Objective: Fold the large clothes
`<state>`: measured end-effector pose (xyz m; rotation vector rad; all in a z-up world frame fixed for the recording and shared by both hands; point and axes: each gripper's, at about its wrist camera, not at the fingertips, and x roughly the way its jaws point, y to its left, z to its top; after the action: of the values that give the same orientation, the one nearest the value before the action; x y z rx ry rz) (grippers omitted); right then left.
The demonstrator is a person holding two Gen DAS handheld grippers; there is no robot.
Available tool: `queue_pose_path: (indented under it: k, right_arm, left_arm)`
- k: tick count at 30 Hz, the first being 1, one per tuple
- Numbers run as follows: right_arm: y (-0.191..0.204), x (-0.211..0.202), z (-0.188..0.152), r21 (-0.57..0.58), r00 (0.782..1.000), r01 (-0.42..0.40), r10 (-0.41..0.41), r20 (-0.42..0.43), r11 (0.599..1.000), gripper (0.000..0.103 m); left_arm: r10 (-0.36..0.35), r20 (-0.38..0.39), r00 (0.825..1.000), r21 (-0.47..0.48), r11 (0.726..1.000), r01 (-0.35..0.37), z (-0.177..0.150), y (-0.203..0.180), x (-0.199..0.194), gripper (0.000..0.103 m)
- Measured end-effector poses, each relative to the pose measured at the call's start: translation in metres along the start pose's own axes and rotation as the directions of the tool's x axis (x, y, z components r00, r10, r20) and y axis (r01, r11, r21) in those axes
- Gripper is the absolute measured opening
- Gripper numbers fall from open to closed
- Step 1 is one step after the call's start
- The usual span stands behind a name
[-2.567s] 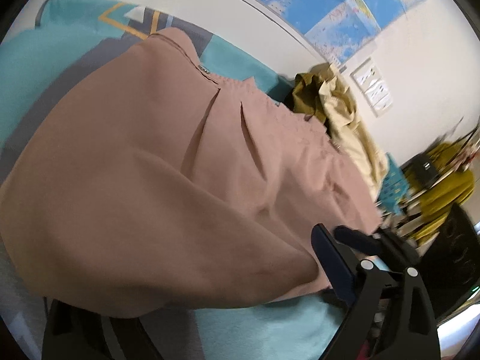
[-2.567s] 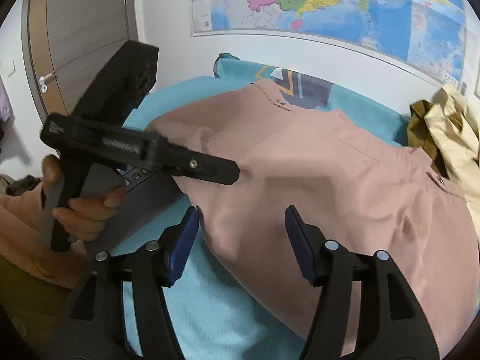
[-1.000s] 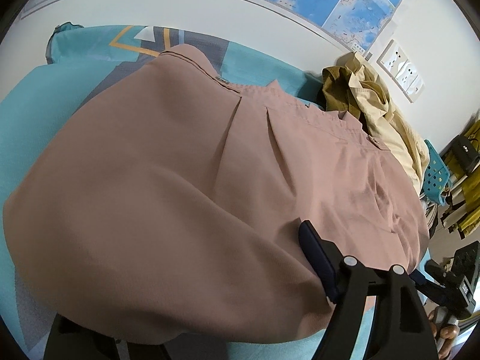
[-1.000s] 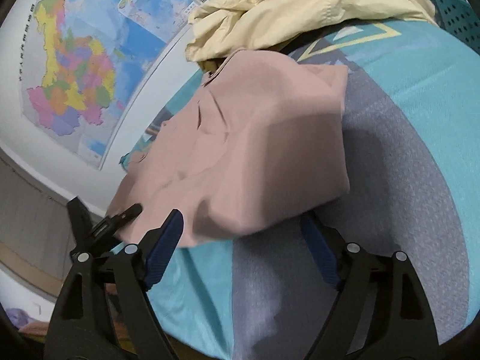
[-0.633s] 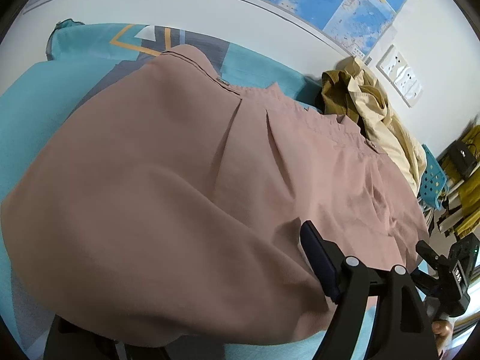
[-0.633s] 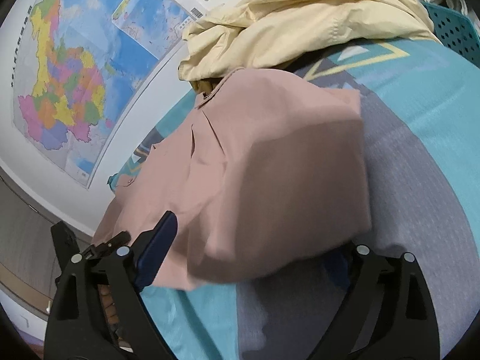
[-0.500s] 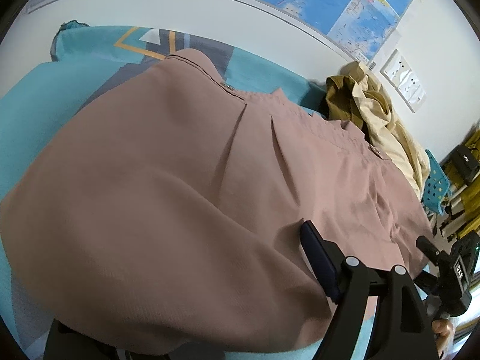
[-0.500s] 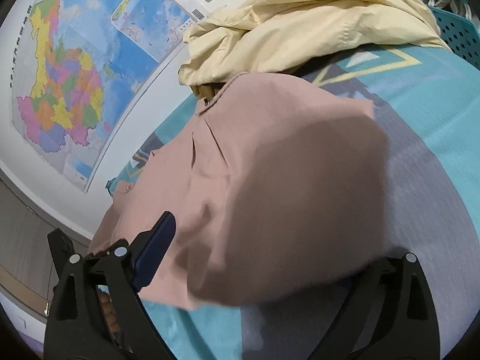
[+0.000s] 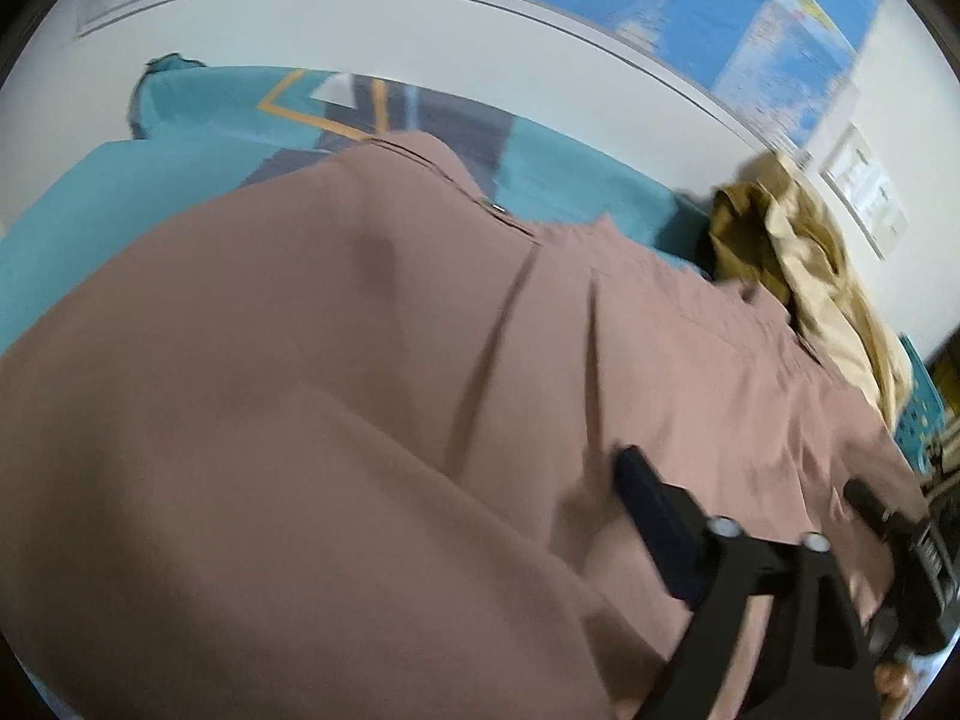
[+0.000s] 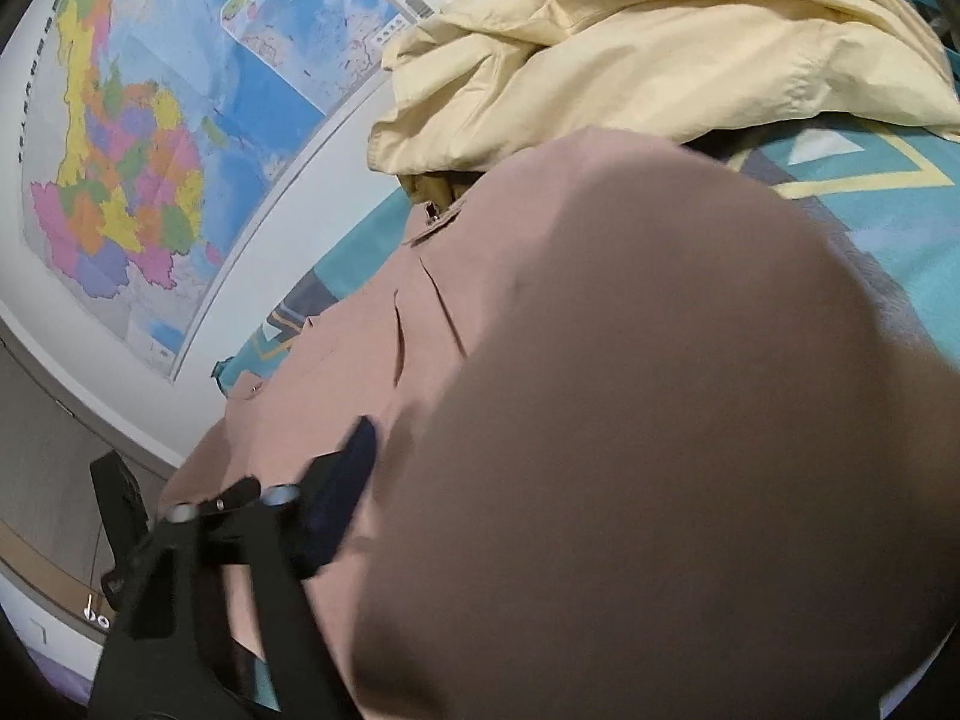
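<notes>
A large dusty-pink garment (image 9: 360,360) with pleats and a waistband lies spread over a teal patterned bed cover (image 9: 228,114). My left gripper (image 9: 480,570) is at its near hem. Only its right finger (image 9: 654,522) shows; the cloth bulges over the left one. My right gripper (image 10: 540,510) is at the garment's (image 10: 600,390) other near corner. Its left finger (image 10: 342,492) shows and the cloth covers the right one. Each gripper appears to pinch the fabric. The other gripper shows at each view's edge (image 9: 900,546) (image 10: 120,504).
A crumpled pale-yellow and olive jacket (image 10: 630,48) lies on the bed past the pink garment, by the wall. Maps (image 10: 150,150) hang on the white wall behind the bed. A teal perforated basket (image 9: 924,414) and clutter stand to the right of the bed.
Both grippers have moved forward into the garment's near edge. The cloth now bulges over one finger of each, and the fingers have come closer together around the fabric.
</notes>
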<state>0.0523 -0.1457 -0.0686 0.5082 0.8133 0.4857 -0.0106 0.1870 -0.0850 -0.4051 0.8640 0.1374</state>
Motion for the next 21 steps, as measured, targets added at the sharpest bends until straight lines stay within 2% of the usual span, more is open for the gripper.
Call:
queue_pose_path:
  k: [1, 2, 4, 5, 6, 8, 10, 11, 12, 13, 14, 15, 16, 18, 21]
  right_arm:
    - [-0.001, 0.002, 0.001, 0.002, 1.000, 0.003, -0.003, -0.003, 1.000, 0.053]
    - [-0.002, 0.003, 0.002, 0.005, 1.000, -0.007, 0.007, -0.007, 1.000, 0.052]
    - [-0.003, 0.004, 0.004, 0.013, 1.000, -0.022, 0.023, -0.010, 1.000, 0.053]
    - [-0.003, 0.006, 0.005, 0.016, 0.999, -0.035, 0.036, -0.010, 0.999, 0.057]
    - [-0.001, 0.007, 0.007, 0.013, 0.998, -0.056, 0.056, -0.007, 0.998, 0.066]
    - [0.006, 0.011, 0.008, -0.010, 0.997, -0.072, 0.072, -0.016, 0.997, 0.077]
    - [0.013, 0.018, 0.010, -0.035, 0.999, -0.050, 0.049, -0.022, 0.998, 0.078]
    - [0.015, 0.021, 0.010, -0.048, 0.999, -0.041, 0.040, -0.023, 0.998, 0.072]
    - [0.015, 0.024, 0.012, -0.043, 0.999, -0.040, 0.038, -0.033, 0.998, 0.057]
    - [0.013, 0.026, 0.013, -0.033, 0.998, -0.046, 0.044, -0.047, 0.998, 0.047]
    - [0.011, 0.029, 0.014, -0.018, 0.996, -0.063, 0.061, -0.063, 0.998, 0.031]
    - [0.010, 0.029, 0.015, -0.015, 0.995, -0.076, 0.075, -0.068, 0.997, 0.025]
    - [0.011, 0.028, 0.016, -0.022, 0.994, -0.084, 0.082, -0.070, 0.996, 0.023]
    - [0.014, 0.020, 0.016, -0.018, 0.991, -0.118, 0.117, -0.068, 0.993, 0.018]
    - [0.022, 0.000, 0.013, -0.019, 0.979, -0.197, 0.195, -0.062, 0.980, 0.016]
  left_arm:
    - [0.016, 0.002, 1.000, 0.002, 1.000, -0.016, 0.002, 0.001, 0.001, 0.064]
    - [0.014, 0.003, 1.000, 0.012, 1.000, -0.014, 0.005, 0.003, 0.001, 0.060]
    - [0.001, -0.001, 1.000, 0.022, 1.000, -0.001, 0.006, 0.005, 0.002, 0.059]
    - [-0.006, -0.006, 1.000, 0.029, 1.000, 0.006, 0.006, 0.004, 0.003, 0.062]
    - [-0.012, -0.011, 1.000, 0.031, 0.999, 0.012, 0.007, 0.003, 0.003, 0.069]
    - [-0.049, -0.020, 0.999, 0.026, 0.998, 0.050, 0.008, 0.001, 0.006, 0.086]
    - [-0.033, -0.017, 0.999, 0.041, 0.999, 0.033, 0.010, -0.005, 0.009, 0.086]
    - [-0.026, -0.016, 1.000, 0.047, 0.999, 0.027, 0.011, -0.007, 0.011, 0.081]
    - [-0.011, -0.010, 1.000, 0.058, 0.998, 0.011, 0.011, -0.008, 0.011, 0.075]
    - [0.012, -0.004, 1.000, 0.060, 0.998, -0.012, 0.012, -0.008, 0.011, 0.058]
    - [0.024, -0.003, 1.000, 0.060, 0.998, -0.024, 0.013, -0.007, 0.010, 0.048]
    - [0.019, -0.007, 1.000, 0.060, 0.998, -0.019, 0.014, -0.005, 0.009, 0.043]
    - [0.018, -0.006, 1.000, 0.057, 0.998, -0.017, 0.015, -0.003, 0.005, 0.028]
    - [-0.023, 0.013, 1.000, 0.049, 0.999, 0.022, 0.019, 0.000, -0.007, 0.018]
    - [-0.090, 0.027, 0.996, 0.045, 0.995, 0.089, 0.019, 0.005, -0.034, 0.016]
